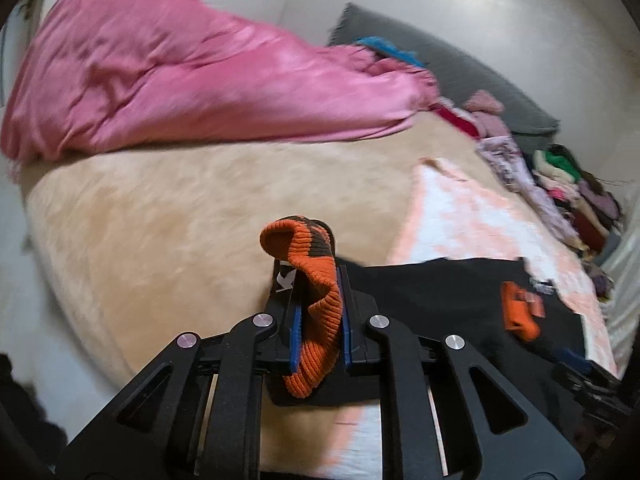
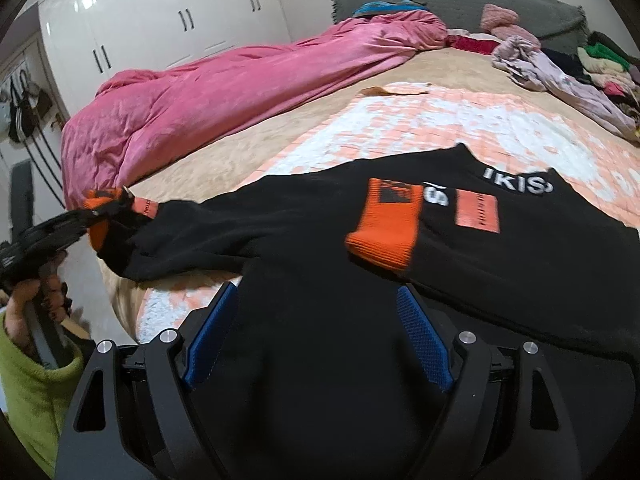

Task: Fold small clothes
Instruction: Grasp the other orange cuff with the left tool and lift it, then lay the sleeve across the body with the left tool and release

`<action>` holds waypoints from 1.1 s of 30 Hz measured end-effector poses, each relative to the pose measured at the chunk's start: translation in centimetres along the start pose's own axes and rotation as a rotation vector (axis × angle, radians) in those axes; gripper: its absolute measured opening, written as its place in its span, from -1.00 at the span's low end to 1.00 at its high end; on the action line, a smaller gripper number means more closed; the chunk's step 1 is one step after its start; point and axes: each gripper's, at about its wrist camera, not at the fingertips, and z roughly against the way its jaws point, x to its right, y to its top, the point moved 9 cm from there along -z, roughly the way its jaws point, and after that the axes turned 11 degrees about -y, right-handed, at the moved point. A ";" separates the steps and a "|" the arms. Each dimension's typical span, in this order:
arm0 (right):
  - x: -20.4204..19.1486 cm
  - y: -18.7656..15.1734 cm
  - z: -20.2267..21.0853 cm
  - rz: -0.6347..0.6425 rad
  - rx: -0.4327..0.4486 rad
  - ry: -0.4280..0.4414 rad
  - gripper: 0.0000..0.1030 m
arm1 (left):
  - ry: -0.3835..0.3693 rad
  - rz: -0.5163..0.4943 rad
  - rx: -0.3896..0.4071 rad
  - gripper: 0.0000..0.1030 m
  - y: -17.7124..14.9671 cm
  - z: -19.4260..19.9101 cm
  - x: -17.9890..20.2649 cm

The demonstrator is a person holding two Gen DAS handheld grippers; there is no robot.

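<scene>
Not much to read from where I'm holding these. The black sweatshirt (image 2: 320,216) has white block letters near its far edge (image 2: 518,185) that look like "IKIS" plus one more curved character I can't make out, probably cut off by a fold. There's a big white "S" (image 2: 438,197) peeking out beside the folded-over orange cuff (image 2: 384,224). The orange patch (image 2: 478,213) and the orange strip on the sleeve (image 2: 146,207) both carry tiny dark print, too blurry to read.
</scene>
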 end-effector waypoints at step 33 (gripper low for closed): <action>19.4 -2.0 5.5 -0.313 0.101 -0.194 0.56 | -0.478 -0.314 -0.336 -0.69 -11.1 -10.5 28.4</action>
